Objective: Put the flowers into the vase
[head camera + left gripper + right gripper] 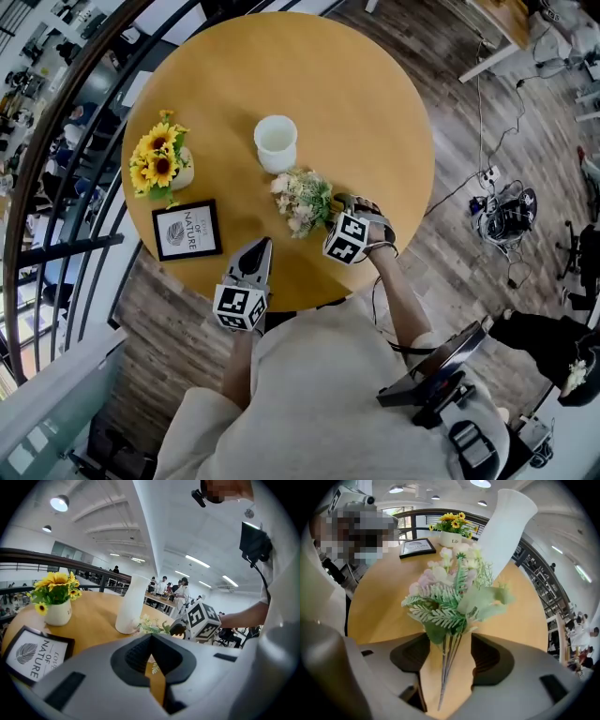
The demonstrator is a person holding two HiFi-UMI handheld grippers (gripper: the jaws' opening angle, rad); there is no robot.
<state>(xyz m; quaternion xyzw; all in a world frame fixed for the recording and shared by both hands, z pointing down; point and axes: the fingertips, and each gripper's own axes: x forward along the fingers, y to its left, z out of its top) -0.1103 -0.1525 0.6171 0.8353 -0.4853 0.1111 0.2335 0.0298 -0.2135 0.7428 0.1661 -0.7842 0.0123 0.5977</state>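
A small bouquet (302, 200) of pale flowers and green fern lies on the round wooden table (375, 112), just in front of the white vase (276, 142). My right gripper (333, 211) points steeply down over the stem end. In the right gripper view its jaws (447, 644) stand open on either side of the thin stems (449, 667), with the pads clear of them, and the vase (504, 527) rises behind the blooms (454, 597). My left gripper (258, 246) hovers at the table's near edge, shut and empty. Its view shows the vase (131, 604) and the bouquet (152, 626) ahead.
A white pot of sunflowers (161, 161) and a black-framed picture (187, 230) sit on the table's left side. A dark railing (56, 141) curves past the table at left. Cables and gear (506, 211) lie on the wood floor at right.
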